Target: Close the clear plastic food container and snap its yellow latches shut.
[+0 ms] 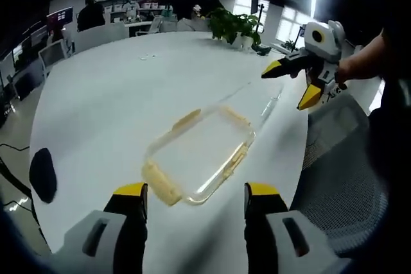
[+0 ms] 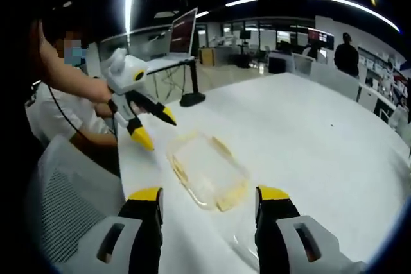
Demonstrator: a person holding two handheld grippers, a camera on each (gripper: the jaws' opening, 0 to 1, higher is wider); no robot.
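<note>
Hovering wide open, holding nothing: left gripper [image 1: 196,200], right gripper [image 2: 209,203]. Clear container [image 1: 200,153] with yellow latches [image 1: 160,184] lying flat on white table [image 1: 103,107], just beyond both. Potted plant [image 1: 236,28] sitting far behind.

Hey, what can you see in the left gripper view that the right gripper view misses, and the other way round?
Left gripper view: a potted plant at the table's far edge, a dark oval object near the table's left edge, and the right gripper coming in from the right, fingers open.

Right gripper view: a laptop on a stand, and the left gripper held by a person, fingers open.

Both: the clear food container with yellow latches on the white table, apart from both grippers.
</note>
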